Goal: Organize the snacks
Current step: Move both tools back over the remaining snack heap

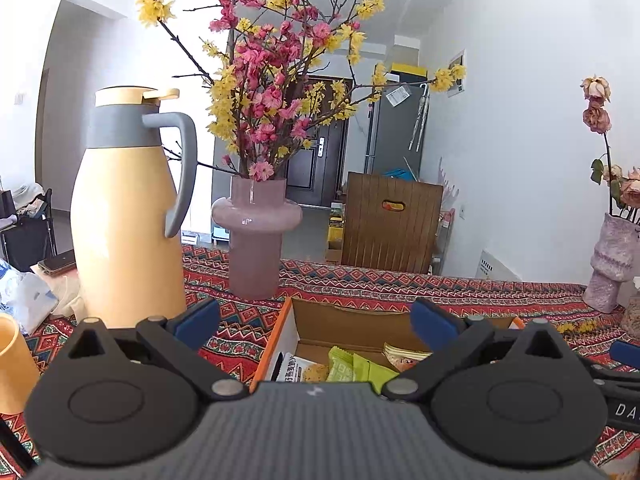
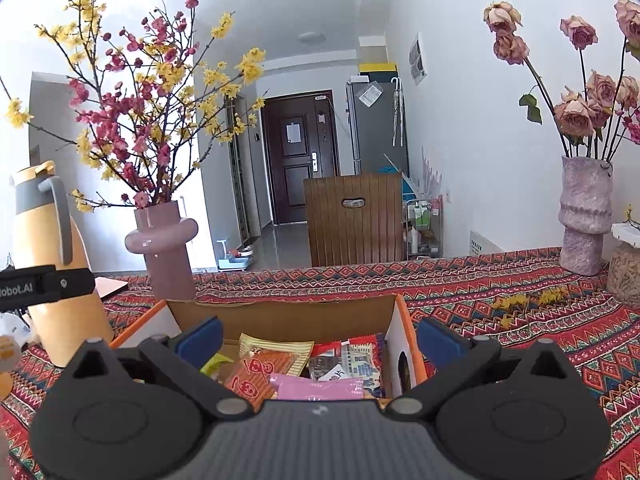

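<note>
An open cardboard box [image 1: 288, 324] [image 2: 404, 332] with orange and white outer walls sits on the patterned tablecloth, holding several snack packets. In the left wrist view I see a white biscuit packet [image 1: 290, 368] and green packets [image 1: 356, 366]. The right wrist view shows a red-and-orange packet [image 2: 256, 376], a pink one [image 2: 320, 388] and a blue-white one [image 2: 362, 360]. My left gripper [image 1: 316, 322] hangs just above the box's left half, wide open, nothing between its blue pads. My right gripper [image 2: 318, 340] hovers over the right half, equally wide and empty.
A tall yellow thermos jug [image 1: 128, 208] [image 2: 44, 264] stands left of the box. Behind it is a pink vase with blossom branches [image 1: 256, 240] [image 2: 164, 248]. A mottled vase of dried roses [image 2: 584, 216] [image 1: 610, 268] stands far right. A wooden chair back [image 2: 354, 220] rises beyond the table.
</note>
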Demonstrator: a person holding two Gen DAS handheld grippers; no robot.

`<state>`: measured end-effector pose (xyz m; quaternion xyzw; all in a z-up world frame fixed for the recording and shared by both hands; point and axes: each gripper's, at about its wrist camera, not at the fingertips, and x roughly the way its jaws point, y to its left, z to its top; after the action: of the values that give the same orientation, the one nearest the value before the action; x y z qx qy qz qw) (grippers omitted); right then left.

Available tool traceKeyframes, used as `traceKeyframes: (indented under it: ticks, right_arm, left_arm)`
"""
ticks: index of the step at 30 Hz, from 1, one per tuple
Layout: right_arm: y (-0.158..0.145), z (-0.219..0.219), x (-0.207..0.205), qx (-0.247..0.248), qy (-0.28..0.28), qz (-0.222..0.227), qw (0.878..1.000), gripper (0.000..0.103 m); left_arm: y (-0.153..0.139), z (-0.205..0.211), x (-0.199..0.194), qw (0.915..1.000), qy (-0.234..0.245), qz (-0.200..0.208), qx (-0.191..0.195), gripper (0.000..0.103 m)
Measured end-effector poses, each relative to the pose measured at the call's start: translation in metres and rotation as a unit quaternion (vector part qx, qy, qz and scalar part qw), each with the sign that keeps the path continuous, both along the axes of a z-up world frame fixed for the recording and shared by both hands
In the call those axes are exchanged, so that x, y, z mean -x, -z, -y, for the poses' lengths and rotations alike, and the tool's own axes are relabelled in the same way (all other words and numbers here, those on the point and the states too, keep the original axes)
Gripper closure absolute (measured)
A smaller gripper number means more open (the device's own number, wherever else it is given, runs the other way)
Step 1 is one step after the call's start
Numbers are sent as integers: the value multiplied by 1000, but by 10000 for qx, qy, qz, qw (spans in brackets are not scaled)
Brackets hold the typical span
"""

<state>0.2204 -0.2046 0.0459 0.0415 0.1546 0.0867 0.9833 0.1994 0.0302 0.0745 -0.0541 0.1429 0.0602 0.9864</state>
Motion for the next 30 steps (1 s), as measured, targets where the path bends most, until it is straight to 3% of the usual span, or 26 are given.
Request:
traceKeyframes:
  ticks: [11,20,26,30]
  right_arm:
    - [5,11,43,105,-65,45,9999,0]
    - [26,28,69,228,84,-180,9995,0]
    - [52,45,79,194,268,-558,9979,0]
    - [64,53,87,203,336,-710,9967,0]
  left_arm:
    - [-1,-2,41,9999,97,47,-15,0]
    - [25,-8,61,9993,112,-312,-165,0]
    - [46,-7,66,9981,180,-573,-146,0]
    - [63,-9,67,9985,131,-502,-176,0]
